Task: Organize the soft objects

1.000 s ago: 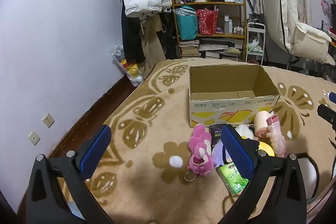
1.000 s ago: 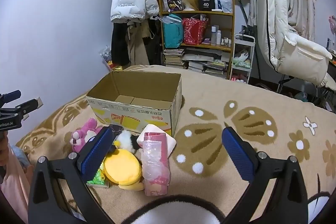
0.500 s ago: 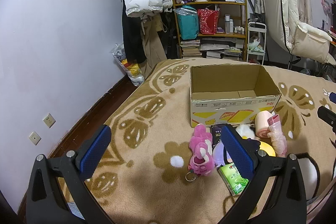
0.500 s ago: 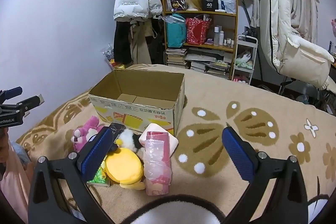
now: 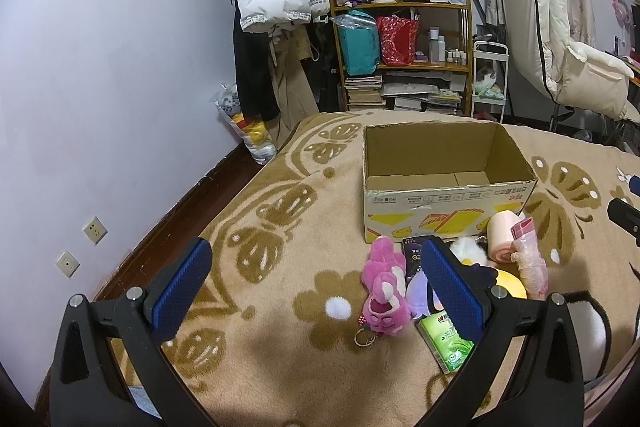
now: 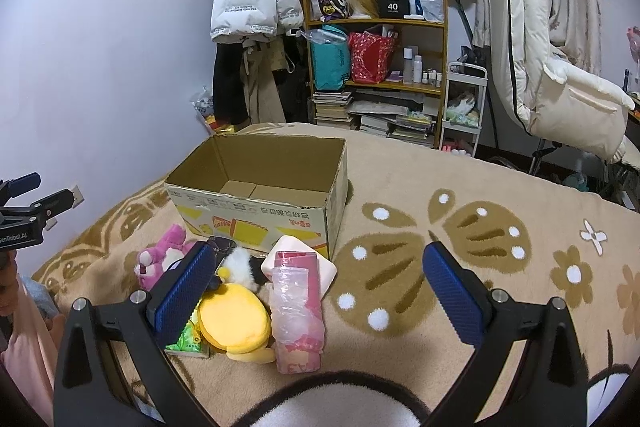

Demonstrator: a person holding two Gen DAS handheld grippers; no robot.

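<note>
You look over a tan blanket (image 5: 280, 227) patterned with brown butterflies and flowers dotted white. The cardboard box (image 6: 260, 203) is plain brown inside, its front printed cream with yellow shapes and red characters. Before it lie a magenta-pink plush (image 5: 384, 287), a lavender plush (image 5: 420, 291), a yellow round cushion (image 6: 234, 319), a white and black fluffy toy (image 6: 244, 265), a pale pink roll (image 5: 502, 237), a pink packet in clear wrap (image 6: 298, 311) and a green tissue pack (image 5: 446, 339). Your gripper pads (image 5: 180, 287) are blue with a fine dotted texture on black frames. The wall (image 5: 100, 67) is pale lilac.
</note>
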